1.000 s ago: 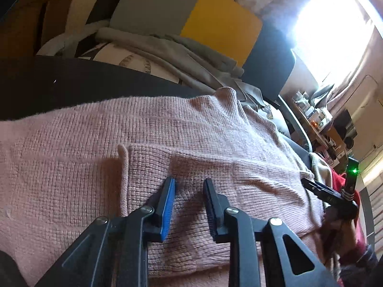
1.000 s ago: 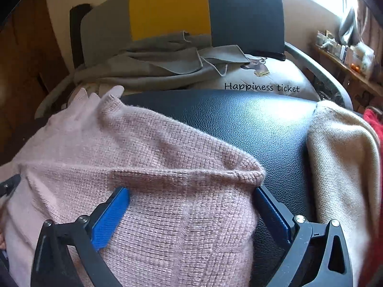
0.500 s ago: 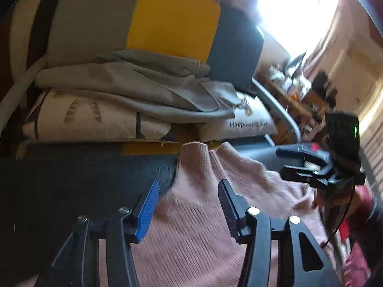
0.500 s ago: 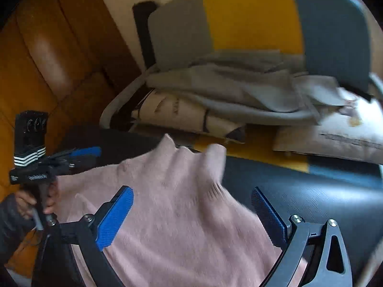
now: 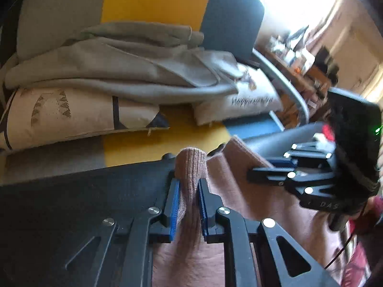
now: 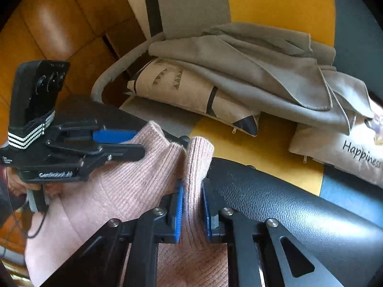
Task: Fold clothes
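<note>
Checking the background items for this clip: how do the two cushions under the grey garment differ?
The patterned cushion bears dark triangles and a black stripe; the lettered cushion is plain cream with "Happiness" in script. In the right wrist view the patterned one lies further left, nearer the chair's grey armrest; the lettered one lies at the right edge. Both are cream, lie on the chair seat and are partly covered by the grey garment.

Handheld gripper hardware
Both grippers (image 5: pixel 188 205) (image 6: pixel 192 211) had black frames, blue ribbed pads (image 6: pixel 179 211), silver screws (image 5: pixel 268 222) and thin black cables (image 6: pixel 14 224).
</note>
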{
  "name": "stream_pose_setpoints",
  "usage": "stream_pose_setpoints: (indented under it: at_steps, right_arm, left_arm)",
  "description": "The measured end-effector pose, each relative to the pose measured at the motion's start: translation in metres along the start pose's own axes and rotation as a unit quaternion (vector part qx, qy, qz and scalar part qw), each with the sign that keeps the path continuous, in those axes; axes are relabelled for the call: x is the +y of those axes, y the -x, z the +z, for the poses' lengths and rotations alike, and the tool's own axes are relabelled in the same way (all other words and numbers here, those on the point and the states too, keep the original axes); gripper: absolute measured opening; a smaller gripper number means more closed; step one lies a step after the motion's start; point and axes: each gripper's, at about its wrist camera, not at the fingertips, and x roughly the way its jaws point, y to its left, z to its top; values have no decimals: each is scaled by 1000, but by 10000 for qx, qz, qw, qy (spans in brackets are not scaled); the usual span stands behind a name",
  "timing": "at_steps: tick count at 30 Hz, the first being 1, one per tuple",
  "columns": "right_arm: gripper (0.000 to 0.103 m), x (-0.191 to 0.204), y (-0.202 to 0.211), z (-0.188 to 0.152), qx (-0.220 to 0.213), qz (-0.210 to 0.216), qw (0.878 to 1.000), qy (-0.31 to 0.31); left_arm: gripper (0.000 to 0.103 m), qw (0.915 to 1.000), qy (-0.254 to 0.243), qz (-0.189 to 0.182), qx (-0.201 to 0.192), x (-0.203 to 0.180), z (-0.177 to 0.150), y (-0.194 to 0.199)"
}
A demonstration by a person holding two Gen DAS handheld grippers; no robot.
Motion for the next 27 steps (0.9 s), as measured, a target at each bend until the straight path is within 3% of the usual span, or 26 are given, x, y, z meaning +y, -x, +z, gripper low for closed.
stream_pose_setpoints:
  at_steps: [6, 9, 13, 18, 21, 23, 25, 27]
  right_arm:
    - [13, 16, 51, -17, -613, 280, 9976, -182]
    - [13, 33, 92, -42, -935, 490, 9944, -104]
    - [12, 55, 126, -90, -1085, 612, 9922, -38]
    - [12, 72, 123, -159, -825, 538, 9951, -87]
    - [17, 73, 113, -189, -565, 361, 9977, -115]
    - [29, 71, 121, -205, -521, 432, 9974, -245]
    - [54, 70, 134, -216, -579, 432, 9969, -313]
    - [55, 72, 150, -219, -760, 346, 9959, -342]
  left_arm:
    - [13, 9945, -119, -488, -918, -31, -41, 80]
    - [13, 9917, -274, -559, -1123, -51, -71, 113]
    - [13, 9920, -485, -404, -1090, -75, -118, 134]
    - [16, 9972, -302, -75, -678, -80, -167, 120]
    - [23, 9979, 90, -68, -631, -70, -189, 128]
    - [25, 9971, 339, -116, -673, -62, -200, 139]
    - [26, 9950, 622, -140, -773, -52, -202, 151]
    - [26, 9912, 902, -147, -953, -43, -195, 162]
